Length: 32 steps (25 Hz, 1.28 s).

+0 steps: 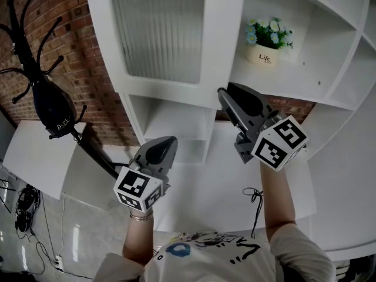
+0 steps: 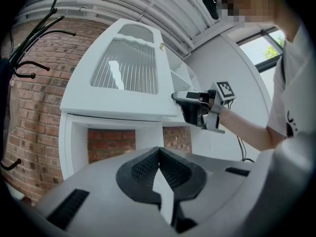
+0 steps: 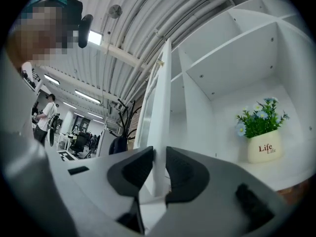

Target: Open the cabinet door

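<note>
- R gripper (image 3: 159, 154) clamped on free edge of cabinet door (image 3: 161, 107); ribbed-glass door stands partly open from white cabinet.
- L gripper (image 2: 159, 151) pinched closed, empty, held below door, clear of it.
- Flower pot (image 1: 265, 54) on shelf (image 1: 294, 87) just right of door edge.

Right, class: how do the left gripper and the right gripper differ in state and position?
The left gripper has its jaws together, nothing between them; the right gripper has its jaws clamped on the edge of the cabinet door. The left gripper hangs clear of that door; the right gripper touches it. Both are the same grey two-jaw tool.
</note>
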### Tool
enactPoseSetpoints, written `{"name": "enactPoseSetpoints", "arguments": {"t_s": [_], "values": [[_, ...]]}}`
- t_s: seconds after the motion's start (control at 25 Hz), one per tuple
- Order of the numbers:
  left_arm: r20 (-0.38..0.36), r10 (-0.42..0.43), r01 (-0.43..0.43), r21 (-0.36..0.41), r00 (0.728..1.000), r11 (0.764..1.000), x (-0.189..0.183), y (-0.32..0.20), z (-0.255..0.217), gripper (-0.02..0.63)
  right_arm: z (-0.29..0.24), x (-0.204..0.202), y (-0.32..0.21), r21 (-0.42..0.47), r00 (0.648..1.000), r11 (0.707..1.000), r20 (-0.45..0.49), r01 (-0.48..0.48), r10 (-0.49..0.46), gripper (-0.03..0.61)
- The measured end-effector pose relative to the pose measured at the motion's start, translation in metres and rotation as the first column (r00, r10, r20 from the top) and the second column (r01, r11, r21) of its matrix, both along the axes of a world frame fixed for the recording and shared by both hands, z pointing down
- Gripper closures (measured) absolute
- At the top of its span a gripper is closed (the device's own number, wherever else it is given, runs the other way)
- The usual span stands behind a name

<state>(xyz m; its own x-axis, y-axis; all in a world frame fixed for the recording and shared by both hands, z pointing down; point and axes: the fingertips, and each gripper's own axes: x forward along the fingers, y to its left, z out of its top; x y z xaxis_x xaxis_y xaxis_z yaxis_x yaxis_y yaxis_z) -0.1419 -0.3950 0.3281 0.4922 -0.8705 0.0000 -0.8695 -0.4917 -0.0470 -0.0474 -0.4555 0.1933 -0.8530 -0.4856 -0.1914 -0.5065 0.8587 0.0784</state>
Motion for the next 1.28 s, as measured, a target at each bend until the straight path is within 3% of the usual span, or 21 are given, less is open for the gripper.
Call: {"name": "enactPoseSetpoints", "arguments": {"t_s": [0.36,0.76,1.28], "values": [[-0.002,-0.022,0.022,0.01,1.0,1.0,0.005,0.027,-0.007,0.598,-0.003,-0.007,0.06,0.011,0.995,0.995,-0.012,0.099,-0.098,0.497],[-0.001,-0.081,0.081,-0.01,0.997,0.997,0.002,0.062,-0.002,0.6,-0.005,-0.031,0.123,0.017,0.964,0.964,-0.029,0.266,-0.265,0.5],[0.001,-0.257,0.257,-0.028,0.966,0.966,-0.039,0.096,0.011,0.6,-0.001,-0.069,0.178,0.056,0.883,0.881,-0.038,0.469,-0.468,0.494]]}}
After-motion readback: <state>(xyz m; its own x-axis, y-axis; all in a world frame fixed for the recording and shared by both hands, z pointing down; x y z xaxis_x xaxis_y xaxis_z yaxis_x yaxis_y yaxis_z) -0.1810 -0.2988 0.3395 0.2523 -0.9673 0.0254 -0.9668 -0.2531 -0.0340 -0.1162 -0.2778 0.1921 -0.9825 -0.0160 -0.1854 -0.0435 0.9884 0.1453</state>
